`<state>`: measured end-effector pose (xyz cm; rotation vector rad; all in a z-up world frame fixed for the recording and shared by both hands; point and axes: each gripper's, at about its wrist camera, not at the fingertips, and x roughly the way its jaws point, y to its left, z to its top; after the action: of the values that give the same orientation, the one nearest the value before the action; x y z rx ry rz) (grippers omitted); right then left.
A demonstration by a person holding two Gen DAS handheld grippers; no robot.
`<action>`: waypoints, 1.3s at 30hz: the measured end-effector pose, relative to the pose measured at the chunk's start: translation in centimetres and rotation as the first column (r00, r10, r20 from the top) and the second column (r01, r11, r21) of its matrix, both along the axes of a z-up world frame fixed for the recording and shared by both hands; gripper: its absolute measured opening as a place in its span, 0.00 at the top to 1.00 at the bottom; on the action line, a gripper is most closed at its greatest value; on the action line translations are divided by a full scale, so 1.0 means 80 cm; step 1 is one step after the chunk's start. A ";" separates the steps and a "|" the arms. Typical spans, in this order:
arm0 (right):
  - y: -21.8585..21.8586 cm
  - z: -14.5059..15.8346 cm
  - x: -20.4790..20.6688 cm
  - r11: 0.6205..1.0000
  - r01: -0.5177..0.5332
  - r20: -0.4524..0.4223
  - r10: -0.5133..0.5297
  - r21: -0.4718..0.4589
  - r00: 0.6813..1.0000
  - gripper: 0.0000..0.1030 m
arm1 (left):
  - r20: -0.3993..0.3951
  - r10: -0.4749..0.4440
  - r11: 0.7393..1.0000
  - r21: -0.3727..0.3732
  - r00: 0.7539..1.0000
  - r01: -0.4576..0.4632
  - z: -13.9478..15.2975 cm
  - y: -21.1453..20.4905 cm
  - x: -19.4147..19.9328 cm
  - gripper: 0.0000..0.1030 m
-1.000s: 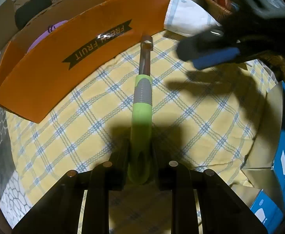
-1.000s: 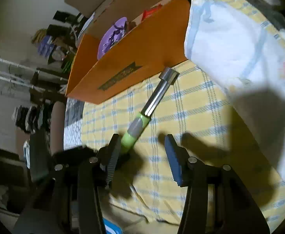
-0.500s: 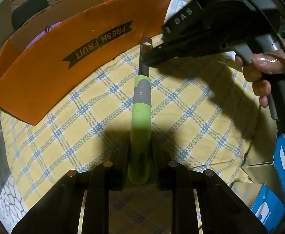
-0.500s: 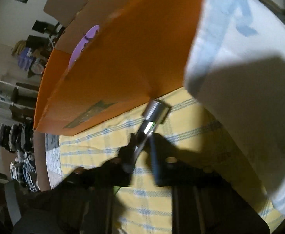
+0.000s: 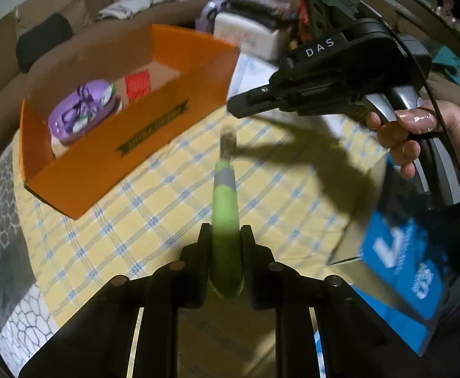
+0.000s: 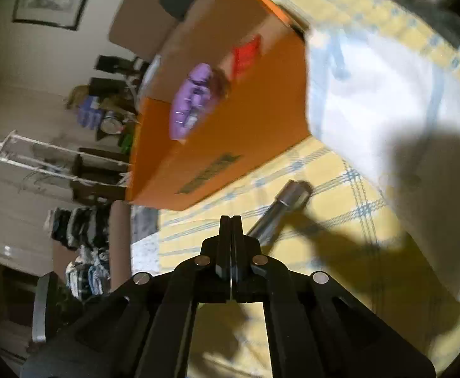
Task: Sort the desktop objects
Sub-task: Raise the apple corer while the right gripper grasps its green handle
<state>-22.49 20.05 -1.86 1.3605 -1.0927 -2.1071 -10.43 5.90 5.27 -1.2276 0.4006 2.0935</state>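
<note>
left gripper (image 5: pixel 225 245) jaws clamped on nut driver (image 5: pixel 225 189) by its grippy green handle; stiff, tip-heavy steel shaft. right gripper (image 6: pixel 230 220) jaws together, empty.

my left tool (image 5: pixel 225 236) has lifted the green-handled driver (image 5: pixel 226 201) off the checked cloth (image 5: pixel 154 220), so i now see down into the orange box (image 5: pixel 154 145). my right tool (image 6: pixel 230 220), gaping a second ago and then pinched on the driver's metal shaft, has snapped shut empty and sits clear of it.
</note>
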 end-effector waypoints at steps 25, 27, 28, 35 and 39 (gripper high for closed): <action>0.003 -0.050 0.058 0.991 0.038 0.191 -0.013 -0.126 0.982 0.95 | 0.160 0.158 0.975 0.129 0.974 -0.179 0.003 -0.020 -0.023 0.85; 0.018 -0.054 0.072 0.987 0.083 0.238 -0.049 -0.135 0.970 0.73 | 0.197 0.195 0.963 0.147 0.961 -0.225 -0.004 -0.023 -0.026 0.85; 0.027 -0.055 0.082 0.986 0.087 0.243 -0.050 -0.144 0.969 0.51 | 0.214 0.208 0.956 0.160 0.954 -0.244 -0.005 -0.026 -0.027 0.85; 0.011 -0.066 0.096 0.987 0.067 0.262 -0.026 -0.149 0.965 0.43 | 0.309 0.263 0.890 0.288 0.914 -0.353 -0.005 -0.045 -0.026 0.86; 0.005 -0.077 0.079 0.981 0.091 0.260 -0.043 -0.174 0.965 0.68 | 0.297 0.274 0.886 0.291 0.915 -0.360 0.001 -0.044 -0.015 0.85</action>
<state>-16.15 20.47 -8.01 1.5525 -1.4171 -1.8559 -11.62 2.39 5.32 -1.3888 -0.2925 2.1220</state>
